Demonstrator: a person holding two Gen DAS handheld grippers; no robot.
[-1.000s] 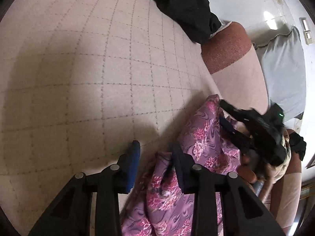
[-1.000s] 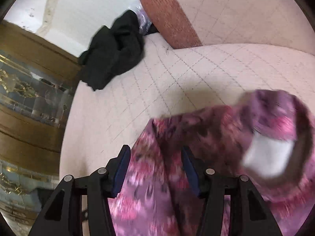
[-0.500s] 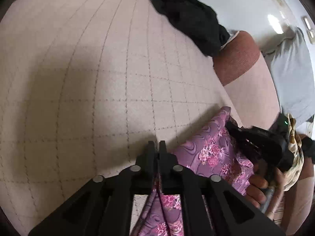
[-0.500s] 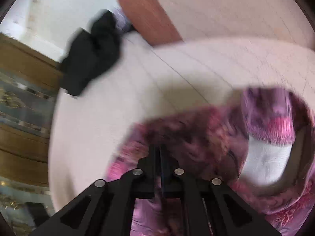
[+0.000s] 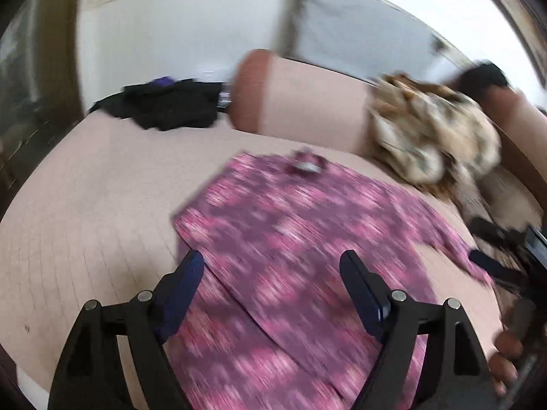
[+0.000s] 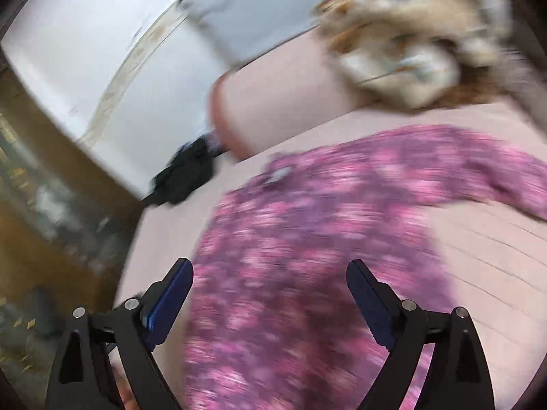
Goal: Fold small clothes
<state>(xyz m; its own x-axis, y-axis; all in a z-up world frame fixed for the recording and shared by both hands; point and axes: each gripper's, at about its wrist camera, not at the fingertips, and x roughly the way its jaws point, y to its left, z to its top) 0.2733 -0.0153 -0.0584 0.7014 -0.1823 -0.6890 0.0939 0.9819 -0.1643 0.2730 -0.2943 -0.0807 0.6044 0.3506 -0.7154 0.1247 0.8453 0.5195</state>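
Note:
A purple-pink floral garment (image 5: pixel 307 239) lies spread out on the beige quilted surface (image 5: pixel 85 222), its collar end at the far side. My left gripper (image 5: pixel 270 256) hovers above the garment's near part. Its jaws are opening, and nothing is between the blue pads. In the right wrist view the same garment (image 6: pixel 307 273) fills the middle. My right gripper (image 6: pixel 269 263) hangs over it with jaws opening wide, holding nothing. Both views are blurred by motion. A person's hand (image 5: pixel 506 352) shows at the right edge of the left wrist view.
A black clothing heap (image 5: pixel 167 106) lies at the far left of the surface. A pink bolster (image 5: pixel 301 102) with a rust-coloured end runs along the back. A beige patterned garment pile (image 5: pixel 430 136) sits at the far right. Wooden furniture (image 6: pixel 51 188) stands to the left.
Half a second ago both grippers were shut on the floral garment. Both have since let go, opened and pulled up and back. The garment now lies spread flat.

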